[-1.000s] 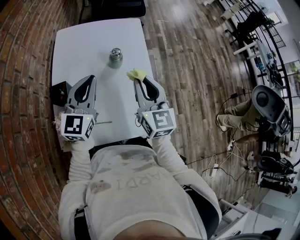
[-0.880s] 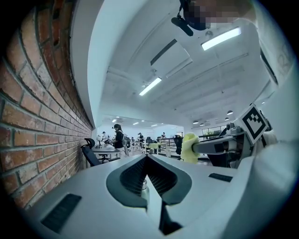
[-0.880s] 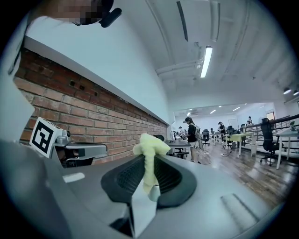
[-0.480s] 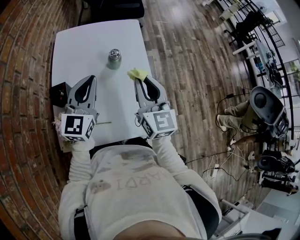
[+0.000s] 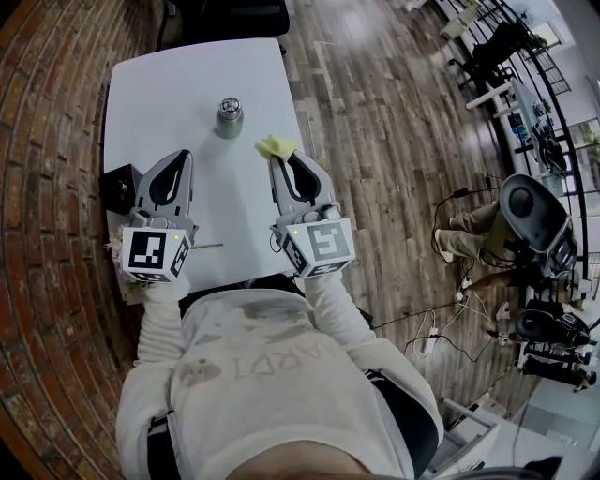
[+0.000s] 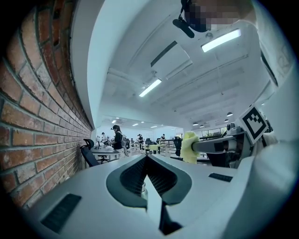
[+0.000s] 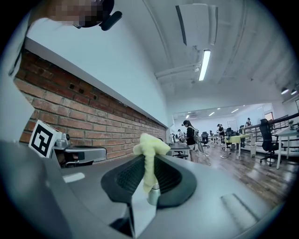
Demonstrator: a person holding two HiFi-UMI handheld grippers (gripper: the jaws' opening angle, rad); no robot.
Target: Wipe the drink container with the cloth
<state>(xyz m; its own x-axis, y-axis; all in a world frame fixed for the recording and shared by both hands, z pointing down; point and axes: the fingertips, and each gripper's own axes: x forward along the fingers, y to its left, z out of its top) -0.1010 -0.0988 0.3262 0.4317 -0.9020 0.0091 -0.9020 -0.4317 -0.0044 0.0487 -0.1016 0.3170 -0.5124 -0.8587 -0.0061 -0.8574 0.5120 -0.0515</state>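
Observation:
A small metal drink container [image 5: 230, 116] stands upright on the white table [image 5: 178, 84], ahead of both grippers. My right gripper [image 5: 278, 159] is shut on a yellow cloth [image 5: 274, 147], which bunches out past its tips near the table's right edge. In the right gripper view the cloth [image 7: 149, 154] hangs pinched between the jaws, and the container [image 7: 153, 193] shows just beyond them. My left gripper [image 5: 176, 157] is shut with nothing in it, short and left of the container. The left gripper view shows the cloth [image 6: 189, 146] off to the right.
A small black box [image 5: 118, 185] sits at the table's left edge by the brick wall. A thin stick [image 5: 208, 246] lies on the table between the grippers. Wooden floor lies right of the table, with a dark chair [image 5: 234, 14] at its far end.

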